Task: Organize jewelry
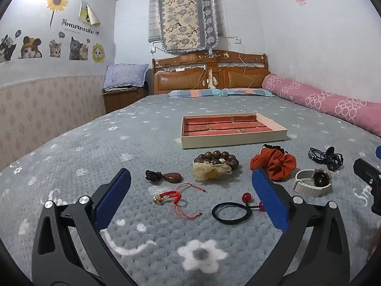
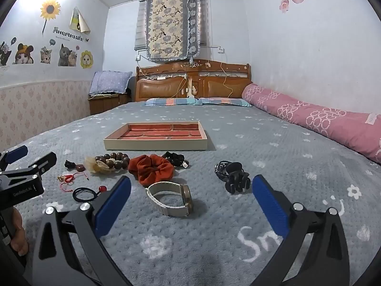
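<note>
On the bed (image 1: 71,147), we hold both grippers, left (image 1: 190,193) and right (image 2: 191,194), spread wide and empty, the watch (image 2: 170,199) lying just ahead between the right's fingers, the tray (image 2: 154,138) farther off.

Evenly lit indoor room in cool, soft light, with a bright glare patch on the upper left wall (image 1: 28,2), faint shadows on the bed (image 1: 71,147), sharp focus, and strong fisheye bending with dark corners.
</note>
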`<state>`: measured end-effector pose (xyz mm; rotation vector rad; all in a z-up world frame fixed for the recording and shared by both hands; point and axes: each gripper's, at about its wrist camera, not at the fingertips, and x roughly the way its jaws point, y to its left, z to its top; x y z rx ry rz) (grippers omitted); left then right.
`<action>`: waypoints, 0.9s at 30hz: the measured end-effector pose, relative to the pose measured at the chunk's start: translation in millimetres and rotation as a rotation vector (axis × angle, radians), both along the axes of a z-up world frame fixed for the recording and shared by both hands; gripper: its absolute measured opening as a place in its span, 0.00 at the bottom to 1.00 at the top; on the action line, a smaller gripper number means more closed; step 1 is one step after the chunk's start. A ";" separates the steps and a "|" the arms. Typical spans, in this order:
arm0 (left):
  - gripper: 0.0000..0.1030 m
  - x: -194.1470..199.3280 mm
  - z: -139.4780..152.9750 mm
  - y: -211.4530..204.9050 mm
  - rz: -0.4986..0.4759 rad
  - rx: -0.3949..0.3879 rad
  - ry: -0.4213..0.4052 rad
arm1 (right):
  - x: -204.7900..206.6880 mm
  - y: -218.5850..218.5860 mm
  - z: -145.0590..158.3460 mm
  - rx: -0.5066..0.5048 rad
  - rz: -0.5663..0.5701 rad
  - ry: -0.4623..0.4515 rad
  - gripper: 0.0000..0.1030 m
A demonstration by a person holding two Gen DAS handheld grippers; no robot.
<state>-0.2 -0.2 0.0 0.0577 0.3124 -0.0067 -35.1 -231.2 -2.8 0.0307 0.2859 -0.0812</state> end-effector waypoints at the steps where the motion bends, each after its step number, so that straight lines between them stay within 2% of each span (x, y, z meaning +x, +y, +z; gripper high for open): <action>1: 0.95 0.2 -0.1 -0.5 0.000 0.007 0.002 | 0.2 0.0 -0.1 0.000 0.000 0.005 0.96; 27: 0.95 -3.8 3.4 -1.2 0.001 0.005 -0.023 | -6.0 -2.1 3.9 0.005 0.000 -0.013 0.96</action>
